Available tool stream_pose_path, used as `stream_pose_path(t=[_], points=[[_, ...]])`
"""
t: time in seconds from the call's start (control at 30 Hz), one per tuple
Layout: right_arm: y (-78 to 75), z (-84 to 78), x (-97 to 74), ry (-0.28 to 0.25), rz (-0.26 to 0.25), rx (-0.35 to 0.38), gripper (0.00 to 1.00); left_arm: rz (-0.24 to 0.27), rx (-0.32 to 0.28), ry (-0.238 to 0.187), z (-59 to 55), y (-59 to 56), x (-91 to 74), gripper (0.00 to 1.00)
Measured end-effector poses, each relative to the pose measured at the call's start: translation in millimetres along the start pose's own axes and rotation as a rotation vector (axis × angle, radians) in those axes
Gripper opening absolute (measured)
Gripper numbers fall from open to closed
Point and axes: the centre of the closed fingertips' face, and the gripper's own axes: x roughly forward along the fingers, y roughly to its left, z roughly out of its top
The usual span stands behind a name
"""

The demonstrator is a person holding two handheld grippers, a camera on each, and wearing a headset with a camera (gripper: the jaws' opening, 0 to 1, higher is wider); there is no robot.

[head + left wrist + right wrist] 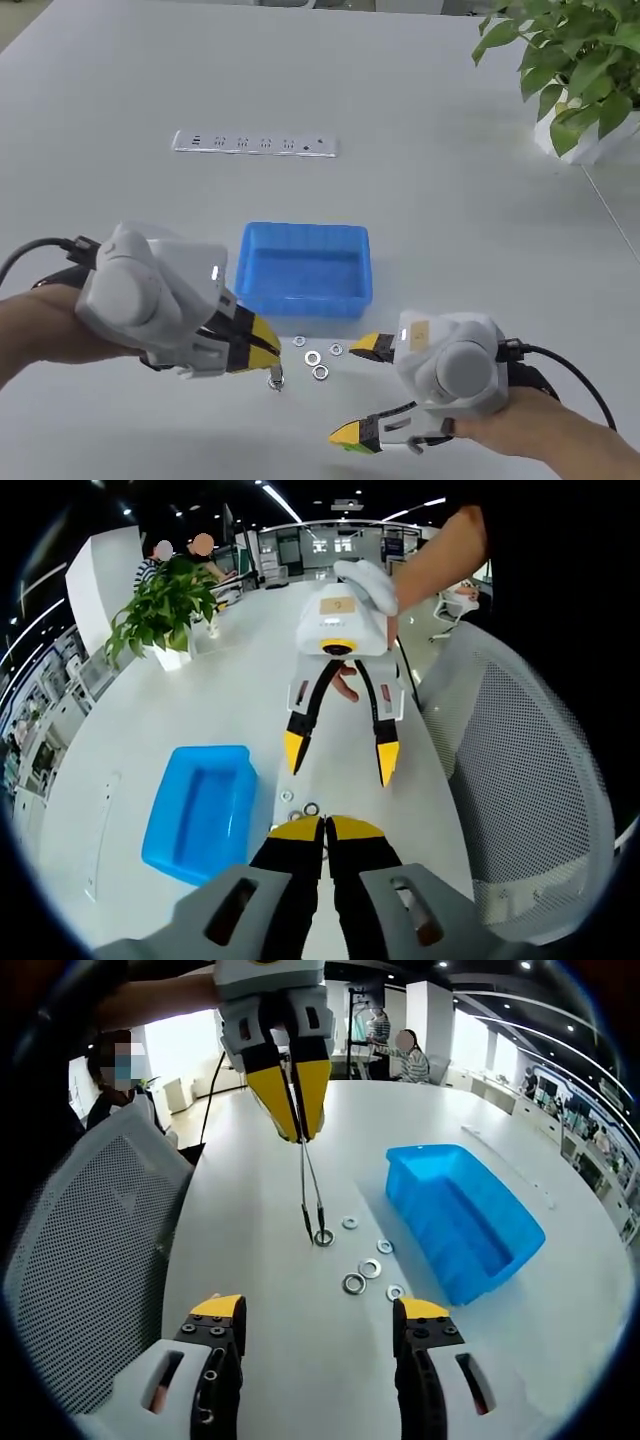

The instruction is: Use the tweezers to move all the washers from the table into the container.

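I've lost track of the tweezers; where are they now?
In the right gripper view, the tweezers hang from the shut left gripper, tips at a washer left of the container.

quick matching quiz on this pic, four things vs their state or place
Things:
1. left gripper
2. right gripper
3. container
4. washers

States or places:
A. open
B. lying on the table beside the container
C. shut on the tweezers
D. blue, no washers inside

Pairs: 1-C, 2-A, 3-D, 4-B
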Motion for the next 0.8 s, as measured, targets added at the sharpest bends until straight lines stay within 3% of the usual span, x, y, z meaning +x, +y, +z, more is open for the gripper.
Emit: stream_pose_path(t=[0.8], points=[[2.1, 3.5, 2.4, -0.006, 0.011, -0.019, 0.57, 0.008, -0.019, 0.003, -8.0, 4.8, -2.3, 0.06]])
